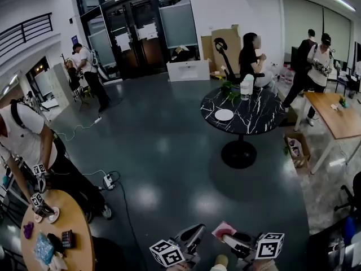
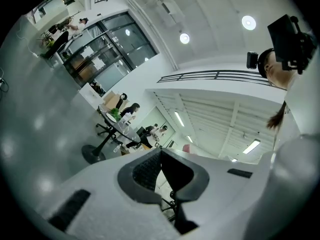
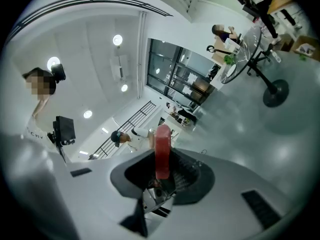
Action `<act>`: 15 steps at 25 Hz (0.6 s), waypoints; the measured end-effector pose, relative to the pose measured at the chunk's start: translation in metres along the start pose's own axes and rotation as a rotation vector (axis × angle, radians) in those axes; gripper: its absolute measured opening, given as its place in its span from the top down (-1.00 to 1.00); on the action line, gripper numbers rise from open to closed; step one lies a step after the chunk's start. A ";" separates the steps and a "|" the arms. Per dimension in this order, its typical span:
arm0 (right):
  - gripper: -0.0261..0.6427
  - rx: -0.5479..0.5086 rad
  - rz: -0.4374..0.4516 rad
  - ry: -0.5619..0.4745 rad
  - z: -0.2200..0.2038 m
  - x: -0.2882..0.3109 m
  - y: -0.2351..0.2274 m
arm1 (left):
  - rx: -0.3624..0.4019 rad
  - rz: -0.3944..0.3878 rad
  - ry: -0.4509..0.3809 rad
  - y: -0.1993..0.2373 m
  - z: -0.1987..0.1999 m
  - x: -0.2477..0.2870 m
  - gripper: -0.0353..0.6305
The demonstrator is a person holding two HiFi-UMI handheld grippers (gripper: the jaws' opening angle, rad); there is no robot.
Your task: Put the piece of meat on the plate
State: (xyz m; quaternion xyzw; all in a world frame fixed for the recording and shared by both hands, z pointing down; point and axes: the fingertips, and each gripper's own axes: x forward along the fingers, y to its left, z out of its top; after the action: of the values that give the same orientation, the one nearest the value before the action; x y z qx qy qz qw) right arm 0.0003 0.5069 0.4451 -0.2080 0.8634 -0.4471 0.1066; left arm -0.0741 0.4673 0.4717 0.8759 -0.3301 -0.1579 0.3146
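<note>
A flat red-pink piece of meat (image 3: 162, 144) stands on edge between the jaws of my right gripper (image 3: 162, 158), which is shut on it. In the head view the meat (image 1: 223, 229) shows at the bottom edge, at the tip of the right gripper (image 1: 227, 236). Beside it my left gripper (image 1: 196, 231) is held level. Its jaws meet at the tips with nothing between them (image 2: 161, 151). A white plate (image 1: 224, 114) lies on a round black marble table (image 1: 256, 120) several steps ahead, across the grey floor.
A white bottle (image 1: 246, 86) and a green plant (image 1: 228, 90) stand on the marble table. A person sits behind it. A round wooden table (image 1: 79, 233) with a person at it is at the lower left. A power strip (image 1: 108, 180), a cardboard box (image 1: 298, 148) and a wooden desk (image 1: 338, 114) are nearby.
</note>
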 end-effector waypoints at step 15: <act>0.67 -0.066 0.010 0.028 0.070 0.016 -0.042 | -0.006 0.001 -0.039 0.033 0.025 0.069 0.87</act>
State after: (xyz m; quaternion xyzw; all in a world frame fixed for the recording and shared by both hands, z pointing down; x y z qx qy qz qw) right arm 0.0230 0.4273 0.4395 -0.2008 0.8800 -0.4209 0.0897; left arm -0.0513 0.3899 0.4694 0.8716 -0.3360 -0.1758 0.3105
